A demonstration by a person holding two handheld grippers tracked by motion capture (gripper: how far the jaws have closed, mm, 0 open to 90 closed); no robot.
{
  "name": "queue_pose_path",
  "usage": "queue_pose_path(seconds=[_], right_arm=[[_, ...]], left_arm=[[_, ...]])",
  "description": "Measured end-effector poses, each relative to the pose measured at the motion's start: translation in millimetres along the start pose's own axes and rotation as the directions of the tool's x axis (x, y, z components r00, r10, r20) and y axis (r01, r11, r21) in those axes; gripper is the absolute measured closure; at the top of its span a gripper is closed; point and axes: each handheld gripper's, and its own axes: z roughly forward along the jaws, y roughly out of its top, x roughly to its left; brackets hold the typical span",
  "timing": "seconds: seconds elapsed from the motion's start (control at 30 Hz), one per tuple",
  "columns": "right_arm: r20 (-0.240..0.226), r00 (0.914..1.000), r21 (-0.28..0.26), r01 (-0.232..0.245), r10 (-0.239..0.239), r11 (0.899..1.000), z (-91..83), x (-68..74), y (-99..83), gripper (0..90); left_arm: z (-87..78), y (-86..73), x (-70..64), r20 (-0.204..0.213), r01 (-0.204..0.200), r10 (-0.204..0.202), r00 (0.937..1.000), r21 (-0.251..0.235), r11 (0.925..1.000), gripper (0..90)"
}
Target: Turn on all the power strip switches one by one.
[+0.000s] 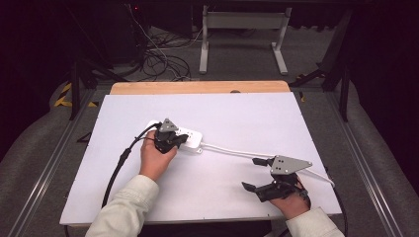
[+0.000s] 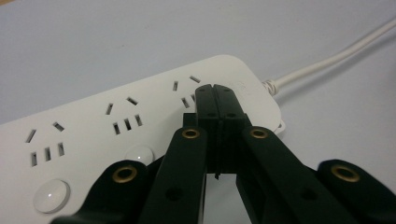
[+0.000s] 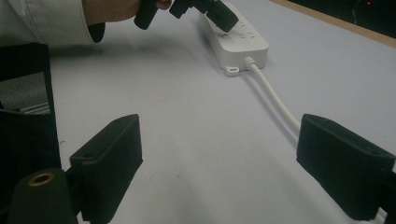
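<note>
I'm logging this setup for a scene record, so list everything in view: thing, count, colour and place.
Power strip: one, white, left of centre on the sheet, under the left tongs.
Strip cable: one, white, runs from the strip toward the table's right edge.
Sheet: one, white, covers the table.
Table: one, wooden far edge showing.
Desk frame: one, pale grey, on the floor behind.
Floor cables: a tangle, dark and white.
Left tongs: black, shut, tips on the strip.
Right tongs: black, open, over the sheet.

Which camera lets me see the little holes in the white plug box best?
The left gripper view: the power strip is close, its sockets and round buttons clear. The high view shows it small, partly under the left gripper. The right gripper view shows its cable end.
</note>
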Motion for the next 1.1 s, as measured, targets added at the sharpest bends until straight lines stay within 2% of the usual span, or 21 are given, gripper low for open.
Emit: queue_pose_path(seconds=[0.37,0.5,1.1], right_arm=[[0.0,1.0,0.0,0.0,0.0,1.0,-0.1,0.1,0.0,14.2],[0.0,1.0,0.0,-0.001,0.001,1.0,-0.1,0.2,0.0,14.3],[0.0,1.0,0.003,0.005,-0.005,1.0,0.9,0.7,0.0,14.3]], left_arm=[[2.6,-1.7,-0.6,-0.016,-0.012,0.012,0.9998,-0.001,0.9999,90.0],[2.7,-3.8,0.2,-0.006,0.003,-0.004,1.0,-0.011,0.9999,90.0],[4.6,-7.3,-0.2,-0.035,-0.024,0.023,0.9991,-0.027,0.9994,90.0]])
